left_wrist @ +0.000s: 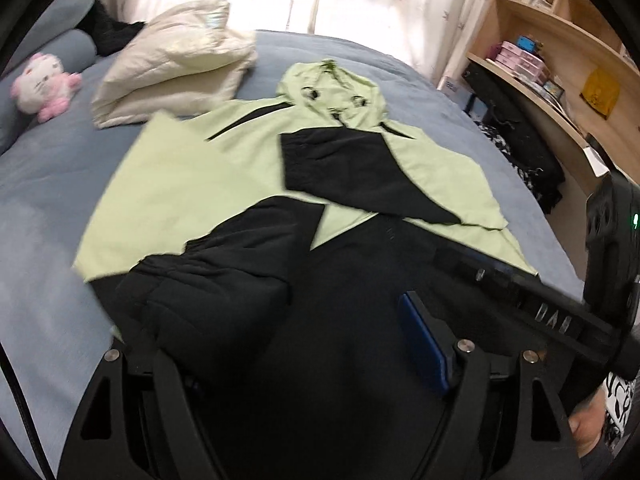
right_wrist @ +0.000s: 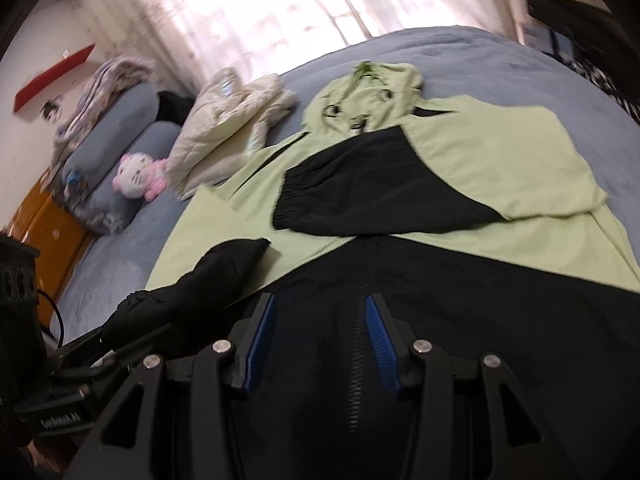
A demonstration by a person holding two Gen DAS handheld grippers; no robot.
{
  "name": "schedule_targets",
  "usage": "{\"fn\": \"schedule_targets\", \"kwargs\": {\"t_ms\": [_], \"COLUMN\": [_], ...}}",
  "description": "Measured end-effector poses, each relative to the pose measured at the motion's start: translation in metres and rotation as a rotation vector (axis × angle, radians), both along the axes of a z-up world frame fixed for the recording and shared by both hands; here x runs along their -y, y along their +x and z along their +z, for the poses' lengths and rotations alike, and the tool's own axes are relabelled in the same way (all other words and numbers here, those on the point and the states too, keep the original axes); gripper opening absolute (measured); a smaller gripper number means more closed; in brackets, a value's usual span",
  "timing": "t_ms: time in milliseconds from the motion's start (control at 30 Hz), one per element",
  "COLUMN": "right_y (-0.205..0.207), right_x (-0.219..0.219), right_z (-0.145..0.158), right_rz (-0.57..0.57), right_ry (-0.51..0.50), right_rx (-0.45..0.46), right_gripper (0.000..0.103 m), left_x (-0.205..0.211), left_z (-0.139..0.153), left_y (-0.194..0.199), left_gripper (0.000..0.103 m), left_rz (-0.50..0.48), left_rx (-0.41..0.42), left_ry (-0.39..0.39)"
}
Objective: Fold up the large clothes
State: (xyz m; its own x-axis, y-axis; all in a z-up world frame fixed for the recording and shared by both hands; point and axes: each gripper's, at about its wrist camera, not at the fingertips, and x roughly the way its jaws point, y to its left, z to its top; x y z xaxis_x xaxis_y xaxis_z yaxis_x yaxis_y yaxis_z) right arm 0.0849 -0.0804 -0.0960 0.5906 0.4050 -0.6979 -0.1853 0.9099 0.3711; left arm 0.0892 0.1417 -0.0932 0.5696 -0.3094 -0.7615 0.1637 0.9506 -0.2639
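Note:
A light green and black hooded jacket (left_wrist: 192,184) lies flat on the blue bed (left_wrist: 48,200), hood (left_wrist: 332,88) at the far end, both black sleeves folded in over the body. It also shows in the right wrist view (right_wrist: 480,160). My left gripper (left_wrist: 296,320) is open over the black hem; the left sleeve's black cuff (left_wrist: 208,296) lies over its left finger, and only its blue right pad (left_wrist: 424,340) shows. My right gripper (right_wrist: 320,328) is open and empty above the black lower front, straddling the zipper (right_wrist: 358,340).
A folded cream jacket (left_wrist: 172,76) and a pink and white plush toy (left_wrist: 40,84) lie at the far left of the bed, next to blue bolsters (right_wrist: 120,128). Wooden shelves (left_wrist: 560,60) stand to the right. The right gripper's body (left_wrist: 560,312) crosses the left wrist view.

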Motion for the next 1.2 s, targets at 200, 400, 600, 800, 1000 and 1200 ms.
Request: {"fn": "schedule_targets", "kwargs": {"t_ms": [200,400,600,800,1000,1200], "right_y": [-0.003,0.002,0.027,0.047,0.043,0.047], "right_x": [-0.031,-0.059,-0.086,-0.112,-0.128,-0.115], "right_z": [0.010,0.004,-0.026,-0.047,-0.025,0.008], "right_rz": [0.092,0.210,0.319,0.411,0.470,0.432], "right_ry": [0.008,0.068,0.166,0.266,0.128,0.050], "right_rx": [0.003,-0.080,-0.285,-0.375,-0.231,-0.103], "right_gripper": [0.057,0.057,0.057,0.056,0.001,0.001], "left_x": [-0.024,-0.037,-0.029,-0.020,-0.027,-0.029], "left_z": [-0.014,-0.032,-0.036,-0.038,-0.033,-0.026], "left_y": [-0.024,-0.033,-0.042,-0.046,-0.045,-0.048], "left_gripper": [0.081,0.083,0.083,0.083,0.084,0.084], "left_rz": [-0.004,-0.008,-0.032,-0.061,-0.051,-0.038], "left_rx": [-0.028,-0.075,-0.028,-0.014,-0.007,0.024], "left_ry": [-0.078,-0.175,-0.098,-0.065,-0.105,-0.133]}}
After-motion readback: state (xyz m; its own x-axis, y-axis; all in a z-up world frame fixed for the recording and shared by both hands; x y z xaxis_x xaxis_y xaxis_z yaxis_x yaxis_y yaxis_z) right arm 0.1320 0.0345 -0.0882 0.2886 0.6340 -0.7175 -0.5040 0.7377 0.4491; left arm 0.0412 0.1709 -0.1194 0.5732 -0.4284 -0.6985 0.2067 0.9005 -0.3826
